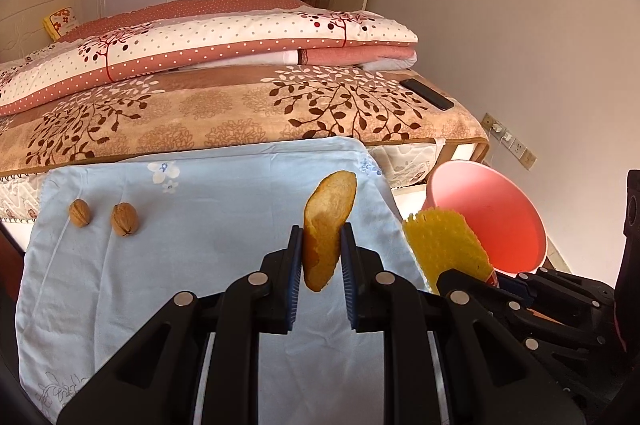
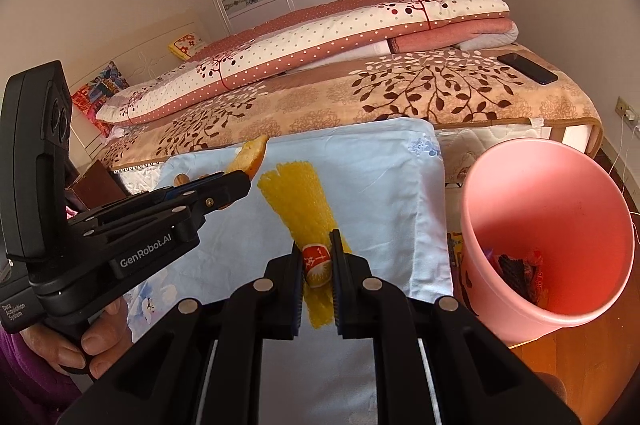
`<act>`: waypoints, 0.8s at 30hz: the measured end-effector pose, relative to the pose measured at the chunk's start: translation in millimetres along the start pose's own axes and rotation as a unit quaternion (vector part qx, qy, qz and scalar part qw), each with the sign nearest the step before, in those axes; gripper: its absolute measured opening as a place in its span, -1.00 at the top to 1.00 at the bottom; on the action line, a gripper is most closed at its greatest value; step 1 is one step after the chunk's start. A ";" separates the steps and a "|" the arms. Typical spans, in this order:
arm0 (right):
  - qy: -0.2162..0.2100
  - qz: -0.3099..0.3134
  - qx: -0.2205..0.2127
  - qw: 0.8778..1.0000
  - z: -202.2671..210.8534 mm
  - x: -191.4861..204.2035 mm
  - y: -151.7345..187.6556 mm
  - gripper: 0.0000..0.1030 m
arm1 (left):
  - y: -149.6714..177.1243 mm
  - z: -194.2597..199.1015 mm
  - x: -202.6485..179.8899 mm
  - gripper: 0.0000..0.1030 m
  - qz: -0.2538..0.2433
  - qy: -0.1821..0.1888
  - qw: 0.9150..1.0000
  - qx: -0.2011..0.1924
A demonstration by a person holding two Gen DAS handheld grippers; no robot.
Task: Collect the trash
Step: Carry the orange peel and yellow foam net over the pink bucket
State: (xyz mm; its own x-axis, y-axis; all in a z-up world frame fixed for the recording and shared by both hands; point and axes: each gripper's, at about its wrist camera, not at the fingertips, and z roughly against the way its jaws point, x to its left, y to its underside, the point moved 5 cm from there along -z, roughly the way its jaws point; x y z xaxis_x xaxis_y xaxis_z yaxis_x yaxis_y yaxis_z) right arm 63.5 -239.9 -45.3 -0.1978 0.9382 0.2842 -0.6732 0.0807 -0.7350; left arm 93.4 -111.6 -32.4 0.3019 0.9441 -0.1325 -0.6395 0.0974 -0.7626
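Our work surface: a pale blue cloth at the foot of the bed.

We see the pale blue cloth (image 1: 192, 265) spread flat in front of the bed (image 1: 224, 113), with two walnuts (image 1: 125, 219) lying on it side by side, apart, near its far left corner. On the bed's brown leaf-patterned blanket (image 2: 400, 97) rest a folded dotted quilt (image 1: 224, 45) and, near the right edge, a dark phone (image 1: 427, 93). A pink bin (image 2: 520, 321) stands on the wooden floor (image 2: 600, 365) to the cloth's right.
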 end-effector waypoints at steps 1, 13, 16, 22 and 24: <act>0.005 -0.005 -0.005 1.000 2.9 -4.6 -1.4 0.79 | -1.6 -1.3 -4.8 0.64 -0.003 0.002 1.000 -0.001; 0.070 -0.063 -0.062 0.994 38.6 -69.5 -17.5 0.79 | -19.4 -22.6 -69.3 0.64 -0.044 0.031 0.998 -0.012; 0.084 -0.079 -0.075 0.991 46.9 -86.9 -19.6 0.79 | -22.8 -28.3 -84.6 0.64 -0.053 0.038 0.998 -0.014; 0.112 -0.111 -0.093 0.983 60.9 -119.9 -20.7 0.79 | -27.9 -38.9 -112.8 0.64 -0.069 0.052 0.996 -0.017; 0.119 -0.120 -0.095 0.981 64.0 -129.0 -20.1 0.79 | -28.8 -43.1 -121.1 0.64 -0.074 0.055 0.996 -0.016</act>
State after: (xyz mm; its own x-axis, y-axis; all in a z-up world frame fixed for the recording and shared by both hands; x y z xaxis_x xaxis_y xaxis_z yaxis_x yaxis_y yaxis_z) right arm 57.0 -384.1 -27.7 0.1361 0.9348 0.3280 -0.5301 0.3484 -0.7731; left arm 105.8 -242.3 -21.6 0.4674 0.8801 -0.0834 -0.5591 0.2212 -0.7991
